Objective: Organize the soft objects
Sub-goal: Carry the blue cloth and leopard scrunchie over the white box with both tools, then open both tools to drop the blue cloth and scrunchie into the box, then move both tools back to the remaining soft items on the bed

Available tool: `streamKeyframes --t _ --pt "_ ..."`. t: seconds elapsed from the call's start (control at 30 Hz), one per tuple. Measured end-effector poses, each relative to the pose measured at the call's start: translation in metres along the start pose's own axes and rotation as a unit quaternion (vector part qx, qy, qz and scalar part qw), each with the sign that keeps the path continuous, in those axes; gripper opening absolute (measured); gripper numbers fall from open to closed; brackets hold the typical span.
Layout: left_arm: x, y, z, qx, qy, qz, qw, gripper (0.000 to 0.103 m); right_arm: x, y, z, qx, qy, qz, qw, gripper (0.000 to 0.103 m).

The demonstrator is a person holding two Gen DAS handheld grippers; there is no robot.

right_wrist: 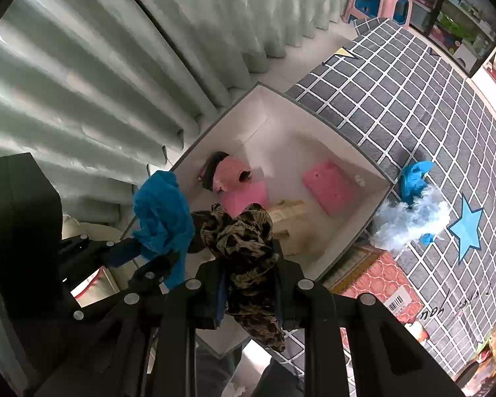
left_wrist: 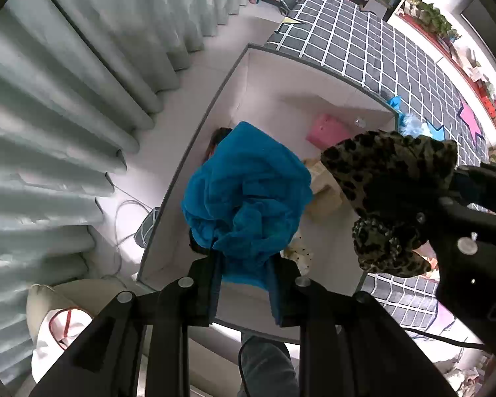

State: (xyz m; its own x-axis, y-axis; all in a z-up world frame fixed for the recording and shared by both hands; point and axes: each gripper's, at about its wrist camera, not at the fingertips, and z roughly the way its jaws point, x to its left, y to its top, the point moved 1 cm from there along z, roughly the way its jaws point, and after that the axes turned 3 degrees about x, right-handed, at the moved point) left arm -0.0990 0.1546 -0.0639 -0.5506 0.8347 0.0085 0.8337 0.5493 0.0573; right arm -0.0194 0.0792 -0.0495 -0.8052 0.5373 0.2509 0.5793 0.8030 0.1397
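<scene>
My left gripper (left_wrist: 246, 284) points straight down, shut on a bunched blue cloth (left_wrist: 248, 192) that hangs over the open white storage box (left_wrist: 215, 99). My right gripper (right_wrist: 248, 292) is shut on a leopard-print cloth (right_wrist: 244, 241), held above the box's near corner. In the left wrist view the leopard-print cloth (left_wrist: 390, 195) hangs at the right. The right wrist view shows the blue cloth (right_wrist: 163, 218) at the left of the box (right_wrist: 340, 139). Inside the box lie a pink block (right_wrist: 329, 187), a pink plush (right_wrist: 229, 173) and a beige soft item (right_wrist: 292, 228).
The box stands on a grey grid-pattern mat (right_wrist: 413, 106). A blue soft toy (right_wrist: 413, 177) and a pale blue fluffy item (right_wrist: 413, 221) lie on the mat by the box. Pale green curtains (left_wrist: 66, 99) hang at the left. A pink stool (right_wrist: 377, 0) stands far back.
</scene>
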Motion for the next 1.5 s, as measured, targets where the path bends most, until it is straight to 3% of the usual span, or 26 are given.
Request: streamKeyframes --t 0.5,0.6,0.67,0.7,0.77,0.83,0.87,0.9,1.0,1.03,1.1,1.3,1.5 --pt "-0.004 0.002 0.017 0.018 -0.003 0.002 0.9998 0.028 -0.008 0.004 0.019 0.017 0.015 0.026 0.999 0.023" --pt "-0.004 0.002 0.017 0.018 -0.010 0.003 0.9998 0.035 -0.008 0.004 0.019 0.017 0.015 0.028 0.999 0.024" --pt "-0.005 0.002 0.018 0.017 -0.014 0.003 0.9998 0.048 -0.010 0.005 0.019 0.016 0.016 0.032 0.999 0.024" --pt "-0.006 0.002 0.018 0.019 -0.015 0.005 0.9997 0.053 -0.011 0.005 0.019 0.016 0.015 0.033 0.999 0.025" --pt "-0.009 0.002 0.019 0.021 -0.016 0.008 0.9996 0.075 -0.012 0.006 0.016 0.013 0.010 0.033 0.999 0.033" --pt "-0.009 0.001 0.018 0.017 -0.017 0.005 0.9997 0.081 -0.015 0.006 0.013 0.009 0.011 0.035 0.999 0.051" --pt "-0.009 0.002 0.017 0.017 -0.019 0.003 0.9997 0.081 -0.017 0.006 0.011 0.005 0.013 0.038 0.999 0.068" --pt "-0.009 0.003 0.018 0.018 -0.026 -0.002 0.9995 0.083 -0.019 0.006 0.008 0.001 0.013 0.040 0.999 0.073" --pt "-0.009 0.005 0.017 0.016 -0.035 -0.009 0.9992 0.101 -0.025 0.008 0.002 -0.006 0.013 0.048 0.999 0.073" --pt "-0.009 0.005 0.016 0.012 -0.037 -0.010 0.9992 0.103 -0.028 0.008 -0.001 -0.008 0.015 0.053 0.998 0.075" --pt "-0.010 0.006 0.017 0.009 -0.040 -0.015 0.9991 0.103 -0.033 0.009 -0.006 -0.015 0.014 0.061 0.998 0.085" --pt "-0.014 0.012 0.014 0.010 -0.048 -0.019 0.9986 0.103 -0.072 0.009 -0.034 -0.042 0.018 0.100 0.994 0.085" --pt "-0.029 0.015 0.008 0.014 -0.062 -0.006 0.9980 0.103 -0.163 0.005 -0.033 -0.030 -0.005 0.199 0.980 0.085"
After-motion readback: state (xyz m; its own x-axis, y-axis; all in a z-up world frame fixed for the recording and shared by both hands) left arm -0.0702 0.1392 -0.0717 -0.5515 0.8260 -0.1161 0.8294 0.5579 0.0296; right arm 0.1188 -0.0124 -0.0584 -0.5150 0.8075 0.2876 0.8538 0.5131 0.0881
